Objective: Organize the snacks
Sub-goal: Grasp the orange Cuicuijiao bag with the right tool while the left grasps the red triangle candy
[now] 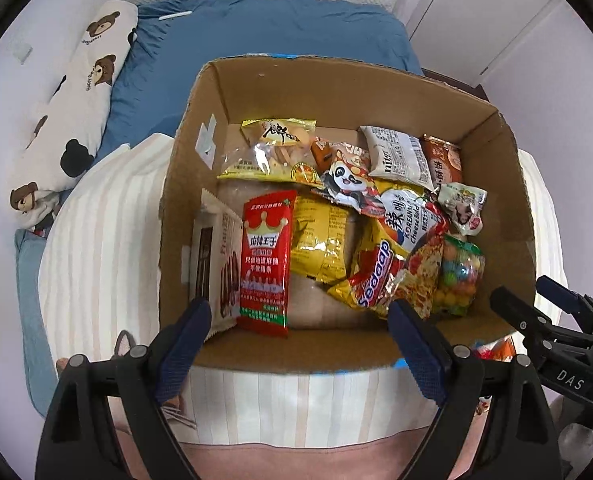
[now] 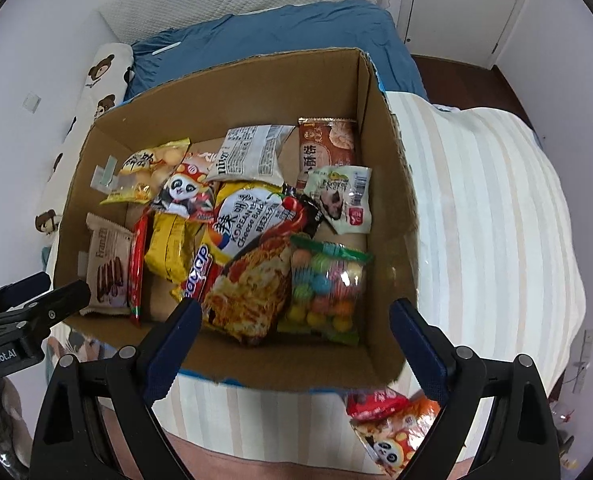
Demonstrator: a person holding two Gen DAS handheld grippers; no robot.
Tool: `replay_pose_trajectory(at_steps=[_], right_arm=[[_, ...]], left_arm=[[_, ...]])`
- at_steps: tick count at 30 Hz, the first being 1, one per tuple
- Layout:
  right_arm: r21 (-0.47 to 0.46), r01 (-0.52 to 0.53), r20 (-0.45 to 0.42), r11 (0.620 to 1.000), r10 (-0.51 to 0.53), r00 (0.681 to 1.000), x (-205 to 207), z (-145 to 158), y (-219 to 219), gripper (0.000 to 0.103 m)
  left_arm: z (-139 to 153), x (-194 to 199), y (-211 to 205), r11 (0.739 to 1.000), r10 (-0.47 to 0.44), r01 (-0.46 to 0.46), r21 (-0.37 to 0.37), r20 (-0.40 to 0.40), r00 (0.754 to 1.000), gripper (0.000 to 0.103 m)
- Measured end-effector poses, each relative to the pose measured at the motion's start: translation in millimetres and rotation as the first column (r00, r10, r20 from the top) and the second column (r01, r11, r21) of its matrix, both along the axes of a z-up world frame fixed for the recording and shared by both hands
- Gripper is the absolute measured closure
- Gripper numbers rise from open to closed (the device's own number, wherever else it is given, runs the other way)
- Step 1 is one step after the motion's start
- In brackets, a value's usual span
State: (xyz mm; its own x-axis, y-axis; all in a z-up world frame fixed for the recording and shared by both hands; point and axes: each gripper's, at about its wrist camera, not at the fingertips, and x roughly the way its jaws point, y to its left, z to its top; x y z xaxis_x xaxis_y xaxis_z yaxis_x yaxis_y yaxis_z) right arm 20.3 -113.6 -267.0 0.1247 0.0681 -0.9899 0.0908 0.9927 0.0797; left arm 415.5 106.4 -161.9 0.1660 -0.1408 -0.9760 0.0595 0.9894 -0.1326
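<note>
Reaching next for the loose panda packet (image 2: 392, 436) beside the cardboard box (image 2: 380, 128), seemingly on the bed, is advised; the left gripper (image 1: 300, 320) and right gripper (image 2: 296, 320) are held wide, empty.

In the cardboard box (image 1: 200, 184), the Sedaap noodle packet (image 1: 380, 280) lies partly under the Korean cheese noodle packet (image 1: 406, 220), its name half covered in the right wrist view. The red crown packet (image 2: 136, 268) shows only its edge there, standing between neighbours. Outside the box, the panda snack packet (image 2: 392, 440) is partly behind the right gripper's finger (image 2: 420, 348), and its print is too small to read.
</note>
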Motion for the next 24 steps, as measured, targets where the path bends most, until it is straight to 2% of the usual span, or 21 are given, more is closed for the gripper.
replay_pose_trajectory(at_steps=[8, 17, 24], right_arm=[[0.008, -0.007, 0.080, 1.000, 0.006, 0.997, -32, 37, 7, 0.006], [-0.017, -0.018, 0.216, 1.000, 0.021, 0.976, -78, 90, 20, 0.006], [0.075, 0.023, 0.256, 0.997, -0.041, 0.966, -119, 117, 4, 0.006]], left_arm=[[37, -36, -1, 1.000, 0.003, -0.004, 0.002, 0.131, 0.991, 0.012], [79, -89, -10, 1.000, -0.014, 0.008, 0.023, 0.274, 0.962, 0.012], [101, -127, -12, 1.000, -0.002, 0.004, -0.006, 0.328, 0.945, 0.012]])
